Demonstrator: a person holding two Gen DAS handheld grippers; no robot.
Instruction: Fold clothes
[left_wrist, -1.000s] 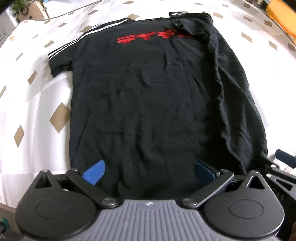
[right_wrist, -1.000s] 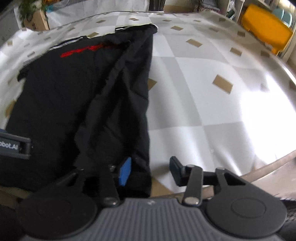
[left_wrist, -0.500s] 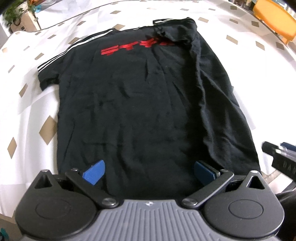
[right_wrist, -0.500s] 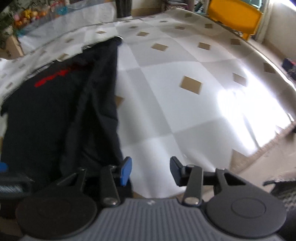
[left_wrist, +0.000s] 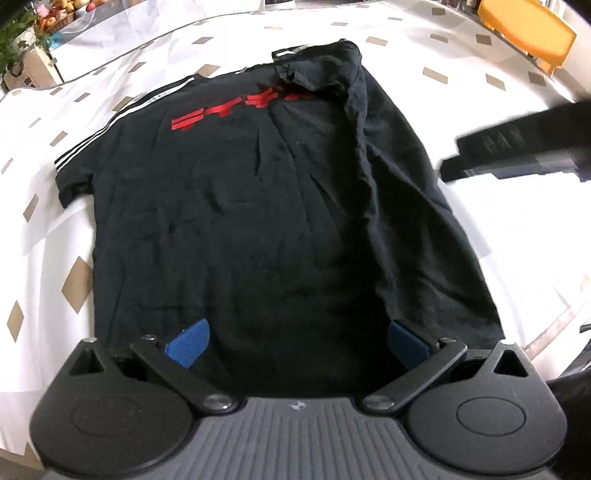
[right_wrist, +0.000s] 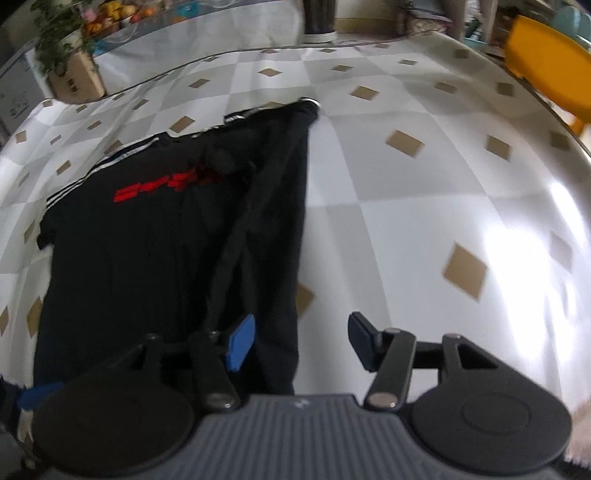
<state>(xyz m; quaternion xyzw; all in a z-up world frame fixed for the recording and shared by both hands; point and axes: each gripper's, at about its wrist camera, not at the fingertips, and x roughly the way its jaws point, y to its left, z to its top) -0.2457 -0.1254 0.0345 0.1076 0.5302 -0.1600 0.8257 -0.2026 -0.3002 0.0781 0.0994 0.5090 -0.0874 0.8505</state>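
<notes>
On the checked tablecloth lies the black T-shirt, one side folded inward. The left gripper hovers over its hem, jaws spread; the right gripper, jaws just widened and empty, straddles its edge.

Home: tablecloth, houseplant

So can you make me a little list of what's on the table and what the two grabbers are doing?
shirt: black T-shirt lying flat, right side folded in over the body
print: red lettering near the chest
sleeve: white stripes on the unfolded left sleeve
table: white cloth with tan diamonds
left gripper: open, over the shirt's hem, nothing held
right gripper: jaws just opening, nothing between them, at the shirt's right edge
</notes>
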